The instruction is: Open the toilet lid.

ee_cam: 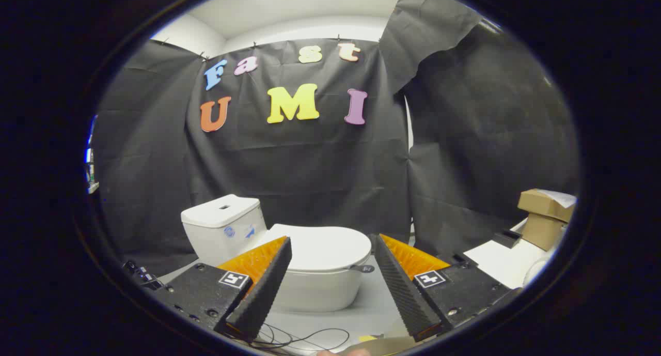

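The black cloth wall (320,170) closed off the far side of the booth, and the toilet (289,252) stood in front of it on the pale floor (372,299). Its tank (222,224) sat to the far left, and the bowl ran toward the near right. The toilet lid (323,247) lay flat and closed on the bowl, beyond the fingers and framed between them. A small dark tab (363,268) stuck out at the lid's front right rim. Cardboard boxes (545,216) were stacked at the far right on a white surface (496,263), and thin cables (304,340) trailed on the floor near the fingers.

The gripper (330,247) was spread wide, holding nothing, well apart from the toilet.

The step in hand appeared to be the approach. To do it well, the gripper would likely need to drop toward the front rim, catch the tab or slip one finger under the lid's edge, then lift in an arc back toward the tank. A straight upward pull might slip off the smooth rim.
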`<state>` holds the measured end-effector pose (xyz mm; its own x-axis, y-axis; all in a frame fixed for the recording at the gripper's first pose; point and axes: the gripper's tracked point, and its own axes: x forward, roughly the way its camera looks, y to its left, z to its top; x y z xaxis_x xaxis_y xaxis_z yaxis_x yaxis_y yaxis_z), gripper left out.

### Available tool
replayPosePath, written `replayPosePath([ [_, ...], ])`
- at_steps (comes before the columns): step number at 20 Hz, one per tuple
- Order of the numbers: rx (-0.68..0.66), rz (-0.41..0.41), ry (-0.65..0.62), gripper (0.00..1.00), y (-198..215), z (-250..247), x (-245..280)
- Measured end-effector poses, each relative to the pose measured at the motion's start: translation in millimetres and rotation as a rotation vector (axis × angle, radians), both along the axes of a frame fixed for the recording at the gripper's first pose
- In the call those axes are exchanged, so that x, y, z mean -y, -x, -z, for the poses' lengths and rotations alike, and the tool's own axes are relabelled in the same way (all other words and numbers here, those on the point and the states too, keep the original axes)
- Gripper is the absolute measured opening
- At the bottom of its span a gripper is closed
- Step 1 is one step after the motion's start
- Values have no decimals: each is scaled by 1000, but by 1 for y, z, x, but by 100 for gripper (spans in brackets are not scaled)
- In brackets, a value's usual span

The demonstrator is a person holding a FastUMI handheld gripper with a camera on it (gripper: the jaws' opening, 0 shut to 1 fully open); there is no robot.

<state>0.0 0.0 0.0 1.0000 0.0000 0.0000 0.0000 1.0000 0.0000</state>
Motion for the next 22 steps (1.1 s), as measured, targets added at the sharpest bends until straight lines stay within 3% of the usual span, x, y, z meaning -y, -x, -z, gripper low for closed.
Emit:
replayPosePath([
  [16, -12, 0, -1, 100, -9, -2, -2],
  [22, -55, 4, -12, 100, -34, 5, 7],
])
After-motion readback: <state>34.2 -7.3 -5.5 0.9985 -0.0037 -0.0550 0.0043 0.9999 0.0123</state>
